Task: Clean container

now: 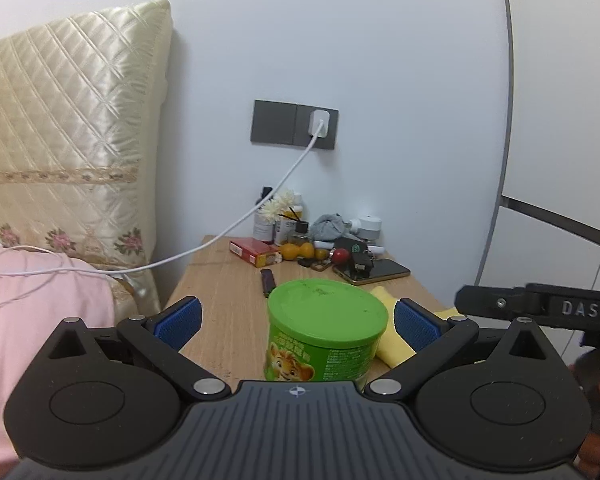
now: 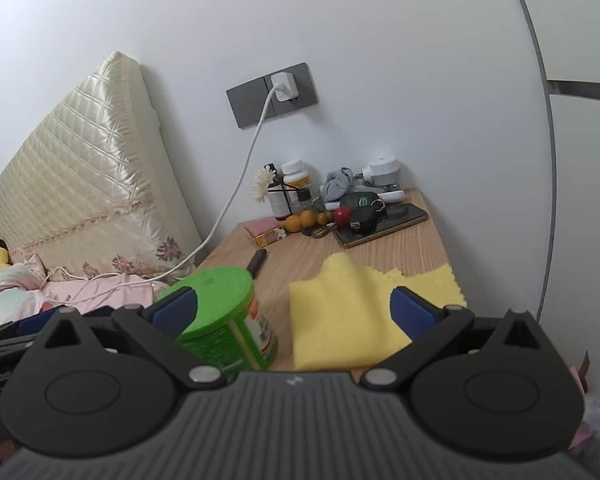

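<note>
A green round container [image 1: 324, 332] with a green lid and a cartoon lion label stands on the wooden bedside table [image 1: 228, 296]. My left gripper [image 1: 298, 320] is open, its blue pads either side of the container and apart from it. A yellow cloth [image 2: 348, 308] lies on the table right of the container [image 2: 224, 312]; it also shows in the left wrist view [image 1: 392, 340]. My right gripper [image 2: 294, 310] is open, above the cloth's near edge, its left pad in front of the container's lid. The right gripper's body shows at the right of the left wrist view [image 1: 540, 308].
The back of the table holds a phone [image 2: 384, 222], keys, a red ball, small oranges [image 2: 300, 222], bottles, a flower, a red box [image 1: 256, 252] and a dark stick [image 1: 267, 282]. A white charger cable [image 1: 228, 232] runs from the wall socket to the bed on the left.
</note>
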